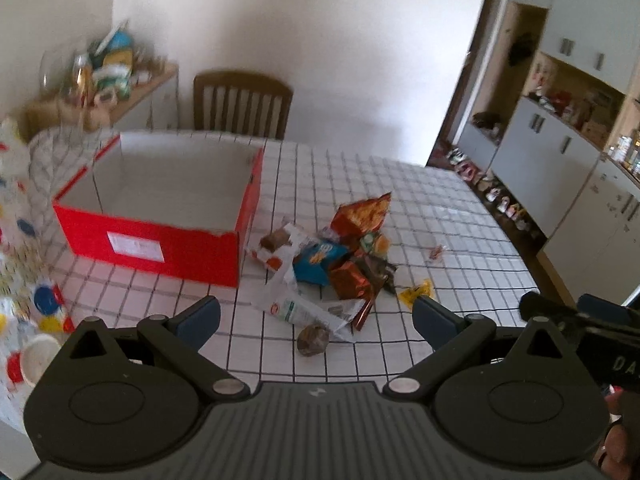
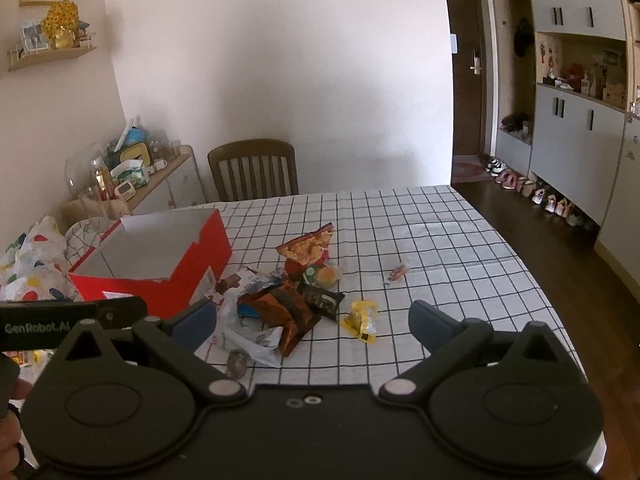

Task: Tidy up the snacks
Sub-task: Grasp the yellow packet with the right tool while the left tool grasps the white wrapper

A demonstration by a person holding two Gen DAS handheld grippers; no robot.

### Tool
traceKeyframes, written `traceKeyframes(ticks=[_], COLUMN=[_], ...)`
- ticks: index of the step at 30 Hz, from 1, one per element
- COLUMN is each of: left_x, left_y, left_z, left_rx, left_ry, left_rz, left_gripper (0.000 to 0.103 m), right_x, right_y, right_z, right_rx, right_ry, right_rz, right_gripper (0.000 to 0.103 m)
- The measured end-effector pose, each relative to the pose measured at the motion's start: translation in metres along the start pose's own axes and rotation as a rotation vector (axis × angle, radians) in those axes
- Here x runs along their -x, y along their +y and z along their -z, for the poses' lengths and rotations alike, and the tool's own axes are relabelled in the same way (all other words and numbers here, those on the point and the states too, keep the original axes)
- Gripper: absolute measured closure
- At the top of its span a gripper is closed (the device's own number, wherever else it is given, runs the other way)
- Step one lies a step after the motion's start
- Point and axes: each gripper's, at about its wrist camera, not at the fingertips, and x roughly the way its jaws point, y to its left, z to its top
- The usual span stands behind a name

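Observation:
A pile of snack packets (image 1: 332, 268) lies on the checked tablecloth, right of an empty red cardboard box (image 1: 160, 204). The pile holds an orange chip bag (image 1: 362, 214), a blue packet (image 1: 318, 258), white wrappers and a round brown snack (image 1: 312, 340). A yellow packet (image 1: 416, 292) and a small red candy (image 1: 436, 252) lie apart to the right. My left gripper (image 1: 316, 316) is open and empty, above the near side of the pile. In the right wrist view the pile (image 2: 280, 304), box (image 2: 156, 256) and yellow packet (image 2: 362, 318) show; my right gripper (image 2: 312, 322) is open and empty.
A wooden chair (image 2: 254, 170) stands at the table's far edge. A spotted plastic bag (image 2: 28, 256) and cups lie left of the box. A cluttered sideboard (image 2: 152, 184) stands at the left wall. Grey cabinets (image 2: 576, 132) and shoes line the right wall.

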Motion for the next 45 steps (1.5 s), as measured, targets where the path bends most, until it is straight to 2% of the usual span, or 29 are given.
traceKeyframes(ticks=[5,8,13,18,21,25,29,33,35,37,39,40,43,45], left_x=[-0.037,-0.060,-0.091,-0.127,-0.143,-0.165,-0.187,-0.202,-0.208,-0.215,-0.220,-0.224,-0.225,-0.227], left_y=[0.003,0.000,-0.005,0.014,0.020,0.025,0.028,0.032,0.033,0.033,0.034,0.036,0.036,0.036], left_z=[-0.005,-0.004,0.000,-0.002,-0.006,-0.009,-0.006,-0.003,-0.002,-0.002,-0.001,0.000,-0.001,-0.002], left_rx=[0.047,0.043,0.042,0.190,0.247,0.334,0.397,0.422,0.428,0.429,0.436,0.448,0.452,0.452], left_ry=[0.087,0.136,0.168,0.235,0.241,0.258,0.310,0.325,0.335,0.346,0.357,0.367,0.361,0.358], left_rz=[-0.025,-0.047,-0.083,-0.150,-0.188,-0.169,-0.167,-0.188,-0.180,-0.176,-0.179,-0.173,-0.168,-0.169], left_gripper=[0.000,0.000,0.000,0.001,0.001,0.003,0.015,0.018,0.029,0.030,0.036,0.043,0.045,0.057], right_x=[-0.032,-0.058,-0.108,-0.142,-0.158,-0.180,-0.198,-0.212,-0.217,-0.220,-0.223,-0.225,-0.231,-0.234], right_y=[-0.023,-0.035,-0.058,-0.075,-0.078,-0.078,-0.076,-0.075,-0.074,-0.073,-0.073,-0.073,-0.073,-0.073], right_z=[-0.008,-0.008,0.000,0.006,0.008,0.009,0.011,0.013,0.013,0.013,0.012,0.012,0.012,0.011], right_rx=[-0.022,0.017,0.054,0.049,0.077,0.110,0.150,0.157,0.160,0.163,0.163,0.162,0.156,0.157], right_ry=[0.041,0.070,0.174,0.235,0.254,0.288,0.313,0.338,0.347,0.350,0.352,0.353,0.360,0.361], right_rz=[-0.021,-0.021,-0.019,-0.026,-0.026,-0.040,-0.049,-0.072,-0.080,-0.086,-0.092,-0.094,-0.097,-0.106], right_gripper=[0.001,0.004,0.016,0.020,0.021,0.026,0.032,0.041,0.044,0.046,0.049,0.051,0.054,0.057])
